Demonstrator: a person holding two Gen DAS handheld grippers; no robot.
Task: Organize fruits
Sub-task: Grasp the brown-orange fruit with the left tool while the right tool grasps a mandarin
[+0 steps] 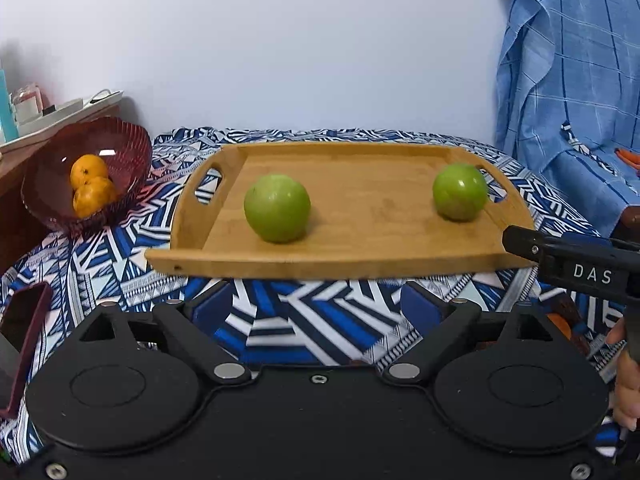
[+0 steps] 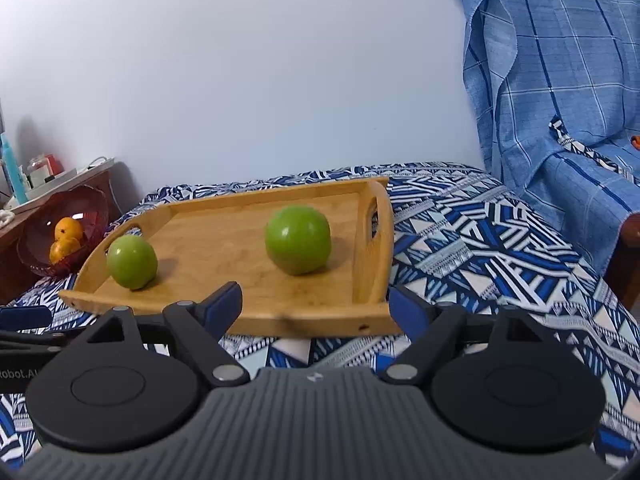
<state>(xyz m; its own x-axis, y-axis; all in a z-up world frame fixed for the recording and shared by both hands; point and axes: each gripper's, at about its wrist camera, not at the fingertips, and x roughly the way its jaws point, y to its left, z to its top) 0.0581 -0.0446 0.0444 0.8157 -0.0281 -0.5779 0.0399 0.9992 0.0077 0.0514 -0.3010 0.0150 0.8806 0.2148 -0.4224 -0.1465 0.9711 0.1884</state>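
On patterned cloth (image 1: pixel 312 320) by white wall (image 1: pixel 280 40): tray (image 1: pixel 360 248) w/ 2 apples (image 1: pixel 277 213), both grippers' fingers (image 2: pixel 224 304) apart.

Open tray (image 1: pixel 360 236) floor is left between the two apples (image 1: pixel 277 213) (image 1: pixel 459 191); the tray's raised handles (image 1: pixel 204 192) flank it.

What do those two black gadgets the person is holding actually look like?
Both are matte black with two round discs, hinged linkage bars and silver rivets, ending in blue-padded fingers. The right gripper has a ribbed grey body; its side reads "DAS". The left gripper is plain black with screws.
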